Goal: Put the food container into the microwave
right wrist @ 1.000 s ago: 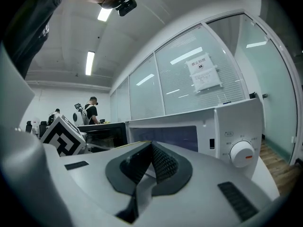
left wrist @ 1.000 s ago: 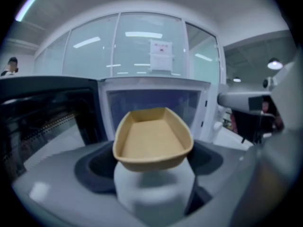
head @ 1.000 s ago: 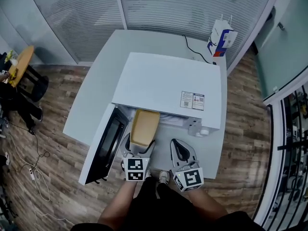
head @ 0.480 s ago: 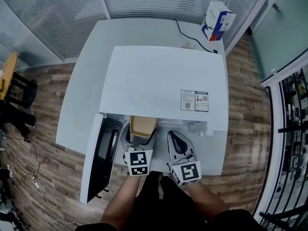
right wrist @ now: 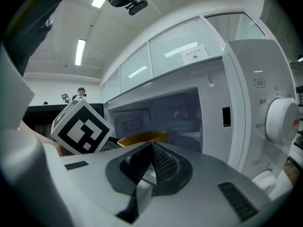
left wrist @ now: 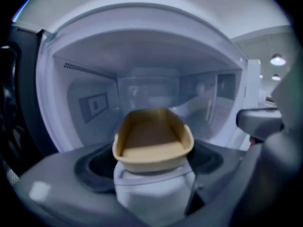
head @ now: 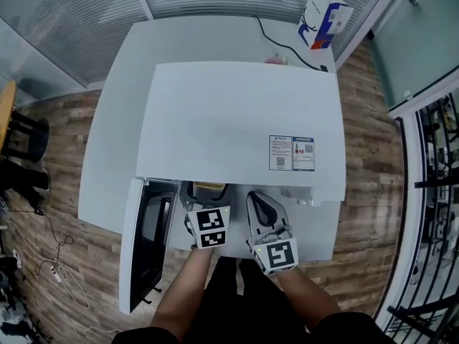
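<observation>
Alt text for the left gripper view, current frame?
The left gripper has its jaws shut on the near end of an empty tan food container, holding it at the mouth of the open white microwave. The dark door stands open at left.

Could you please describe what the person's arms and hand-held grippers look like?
The left hand-held gripper and right hand-held gripper share light grey rounded shells with dark textured pads, each carrying a white cube with black square markers. No cables show. The forearms are bare, no sleeves in view; the clothing below is black.
</observation>
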The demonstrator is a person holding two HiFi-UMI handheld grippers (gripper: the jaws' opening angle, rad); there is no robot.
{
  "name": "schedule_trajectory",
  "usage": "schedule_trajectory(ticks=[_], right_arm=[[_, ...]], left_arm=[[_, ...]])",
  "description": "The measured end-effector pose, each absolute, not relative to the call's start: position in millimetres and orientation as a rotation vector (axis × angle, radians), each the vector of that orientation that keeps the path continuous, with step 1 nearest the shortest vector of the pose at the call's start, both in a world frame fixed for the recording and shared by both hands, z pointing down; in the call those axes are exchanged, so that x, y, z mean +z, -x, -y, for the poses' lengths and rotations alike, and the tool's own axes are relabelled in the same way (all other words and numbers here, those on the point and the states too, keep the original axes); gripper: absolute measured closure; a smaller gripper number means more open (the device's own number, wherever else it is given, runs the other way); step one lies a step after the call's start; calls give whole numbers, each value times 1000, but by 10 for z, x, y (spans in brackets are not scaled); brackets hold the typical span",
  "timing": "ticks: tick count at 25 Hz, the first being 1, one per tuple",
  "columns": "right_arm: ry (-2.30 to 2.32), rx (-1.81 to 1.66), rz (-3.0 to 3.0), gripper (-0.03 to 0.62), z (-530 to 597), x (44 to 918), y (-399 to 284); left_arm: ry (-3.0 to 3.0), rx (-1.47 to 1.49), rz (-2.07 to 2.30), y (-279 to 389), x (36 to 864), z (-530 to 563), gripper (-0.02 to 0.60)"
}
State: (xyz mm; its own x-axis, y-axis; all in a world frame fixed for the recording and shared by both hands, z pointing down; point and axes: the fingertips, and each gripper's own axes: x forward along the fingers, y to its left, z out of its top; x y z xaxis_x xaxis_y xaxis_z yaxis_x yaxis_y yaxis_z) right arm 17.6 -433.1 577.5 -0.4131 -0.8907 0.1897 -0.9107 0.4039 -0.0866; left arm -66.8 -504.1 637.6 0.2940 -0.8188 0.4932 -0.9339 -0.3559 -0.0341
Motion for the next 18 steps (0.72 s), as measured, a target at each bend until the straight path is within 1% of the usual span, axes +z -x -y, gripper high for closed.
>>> schedule_trajectory(ticks=[9, 18], right_arm=[[-1633, 287, 2519, 595, 4318, 5827, -201], [-1625, 287, 2513, 595, 4253, 5797, -201]], left_arm=[[-2285, 743, 1626, 584, 6514, 5144, 121], [-2290, 730, 1637, 574, 6573, 5141, 86]])
